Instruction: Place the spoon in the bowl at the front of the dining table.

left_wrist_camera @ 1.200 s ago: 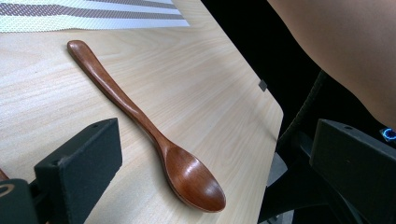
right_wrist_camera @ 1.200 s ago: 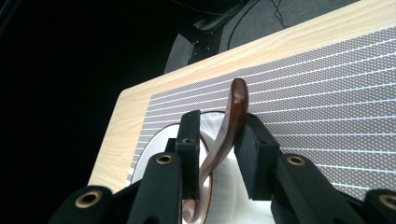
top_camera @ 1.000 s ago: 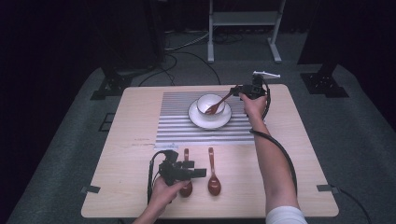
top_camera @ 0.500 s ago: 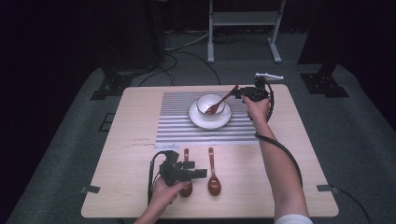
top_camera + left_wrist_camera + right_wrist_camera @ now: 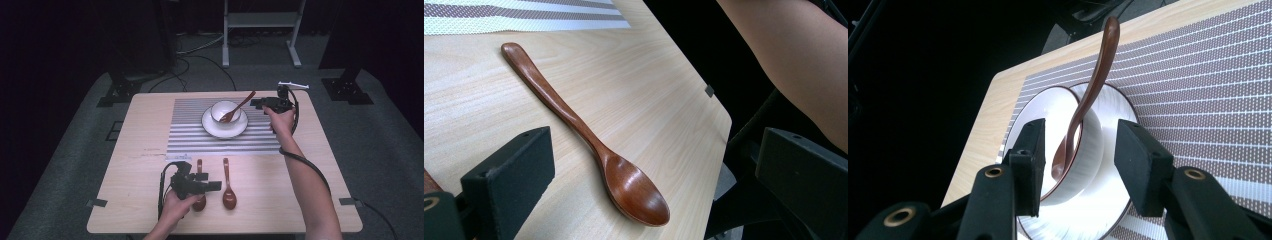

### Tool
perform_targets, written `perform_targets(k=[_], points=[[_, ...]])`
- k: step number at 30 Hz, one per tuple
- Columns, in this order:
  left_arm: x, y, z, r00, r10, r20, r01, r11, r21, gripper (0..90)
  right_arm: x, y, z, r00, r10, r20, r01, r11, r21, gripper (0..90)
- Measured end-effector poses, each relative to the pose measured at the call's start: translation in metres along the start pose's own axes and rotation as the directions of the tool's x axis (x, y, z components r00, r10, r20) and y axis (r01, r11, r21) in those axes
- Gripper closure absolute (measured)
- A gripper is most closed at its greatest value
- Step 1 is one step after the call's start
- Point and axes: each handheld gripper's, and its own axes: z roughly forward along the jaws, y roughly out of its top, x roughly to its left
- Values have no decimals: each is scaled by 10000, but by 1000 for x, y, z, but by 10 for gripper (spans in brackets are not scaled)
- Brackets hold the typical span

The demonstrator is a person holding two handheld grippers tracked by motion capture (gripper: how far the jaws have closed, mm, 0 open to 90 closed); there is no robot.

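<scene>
Your pale wooden rectangular table (image 5: 125,165) carries a brown-and-white striped woven placemat (image 5: 190,130) across its far half, and on the mat, toward twelve o'clock, a round white saucer (image 5: 212,129) holds a white ribbed bowl (image 5: 220,107). A dark brown wooden spoon (image 5: 239,106) leans in that bowl, handle pointing to about two o'clock. Your right gripper (image 5: 256,103) sits just off that handle's end; its jaws have just been opening and now stand partly apart, holding nothing. At six o'clock two more brown wooden spoons lie side by side: one (image 5: 229,186) free, the other (image 5: 199,200) partly under your left gripper (image 5: 214,186), whose jaws stand wide, empty. No writing is readable.
</scene>
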Motion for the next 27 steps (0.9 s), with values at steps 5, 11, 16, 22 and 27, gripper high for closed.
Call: perform_targets(k=[5, 11, 16, 22, 27], points=[[0, 0, 0, 10000, -1, -31, 1, 10000, 5, 12, 1, -5, -5, 9998, -93, -201, 95, 9999, 105, 541], [1, 0, 0, 10000, 11, -91, -11, 10000, 2, 12, 5, -12, -7, 9985, -326, -444, 346, 9984, 445, 528], [1, 0, 2, 9999, -9, -111, 10, 10000, 64, 11, 7, -21, -9, 9970, -539, -550, 577, 9959, 697, 516], [0, -1, 3, 9999, -7, -118, 8, 10000, 68, 11, 5, -29, -12, 9960, -700, -553, 749, 9928, 932, 509], [1, -1, 3, 9999, -19, -155, 20, 10000, 81, 12, 3, -34, -18, 9954, -787, -538, 839, 9911, 1037, 501]])
